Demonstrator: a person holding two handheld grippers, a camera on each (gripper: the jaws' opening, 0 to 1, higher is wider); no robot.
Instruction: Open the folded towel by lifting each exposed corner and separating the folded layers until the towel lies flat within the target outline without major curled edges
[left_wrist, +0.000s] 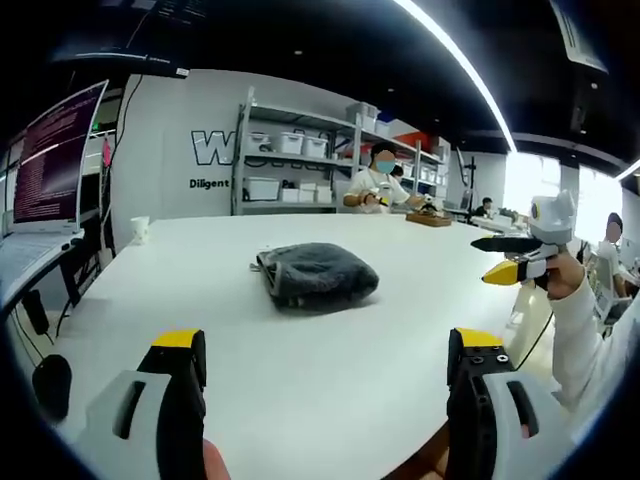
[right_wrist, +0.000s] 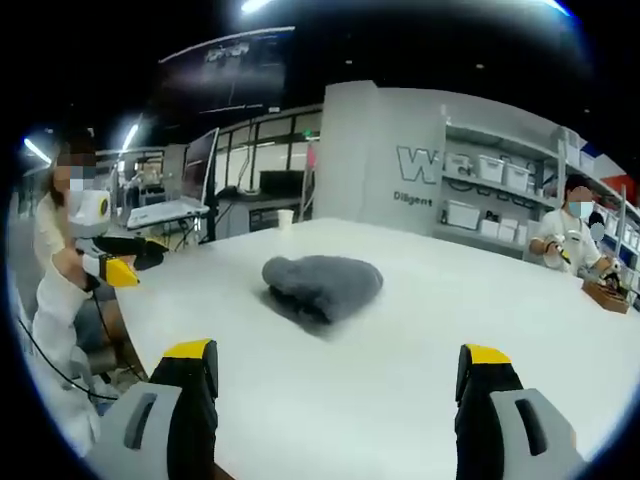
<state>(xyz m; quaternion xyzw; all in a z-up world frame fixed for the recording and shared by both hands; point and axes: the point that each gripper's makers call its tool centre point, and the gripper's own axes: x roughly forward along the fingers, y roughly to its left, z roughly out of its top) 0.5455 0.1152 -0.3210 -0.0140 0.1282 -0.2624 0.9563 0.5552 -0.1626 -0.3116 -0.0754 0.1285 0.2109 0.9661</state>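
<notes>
We see the dark grey folded terry towel (left_wrist: 318, 275) bundled mid-way across the white table (left_wrist: 300, 390), well ahead of us. Our left gripper (left_wrist: 330, 355) and right gripper (right_wrist: 338, 372) gape wide, empty. Soft, floppy, light, we reckon; pinch an exposed corner.

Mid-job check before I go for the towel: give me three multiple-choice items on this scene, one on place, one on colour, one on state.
1. The folded dark grey towel lies on:
A. the white table
B. a shelf
C. the floor

2. The left gripper has jaw tips coloured:
A. red
B. yellow
C. green

3. The right gripper is:
A. shut on the towel
B. shut, empty
C. open

Answers: 1 A, it sits mid-tabletop. 2 B, yellow caps top both jaws. 3 C, its jaws stand wide apart, short of the towel.
</notes>
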